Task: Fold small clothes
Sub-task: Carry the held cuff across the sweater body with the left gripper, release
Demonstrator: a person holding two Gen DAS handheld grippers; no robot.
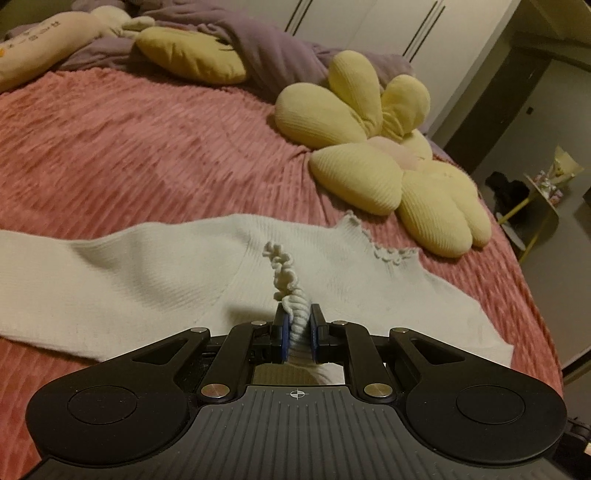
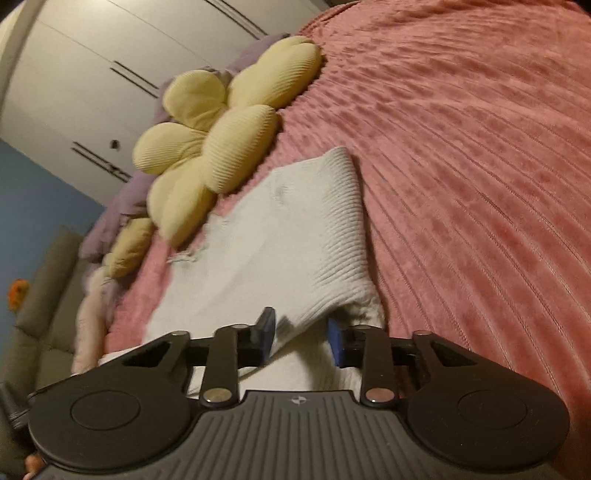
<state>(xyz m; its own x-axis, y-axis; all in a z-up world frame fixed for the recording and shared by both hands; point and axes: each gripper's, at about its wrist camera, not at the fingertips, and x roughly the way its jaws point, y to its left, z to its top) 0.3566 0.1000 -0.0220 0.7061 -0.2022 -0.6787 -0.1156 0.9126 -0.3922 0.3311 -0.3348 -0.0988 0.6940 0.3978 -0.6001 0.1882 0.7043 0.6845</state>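
A bed under a pink ribbed blanket (image 1: 147,147) fills both views. White wardrobe doors (image 1: 369,33) stand upper centre in the left view, a yellow-legged side table (image 1: 535,206) at right. A blue wall (image 2: 33,184) and grey sofa (image 2: 48,295) sit left in the right view. Light is dim and warm.

One white knitted garment (image 1: 155,273) is seen spread on one pink bedspread (image 1: 147,147). Two grippers are counted, a left gripper (image 1: 298,325) and a right gripper (image 2: 301,334). One yellow flower cushion (image 1: 373,162) is shown, and possibly two further cushions (image 1: 192,55) behind, blurred.
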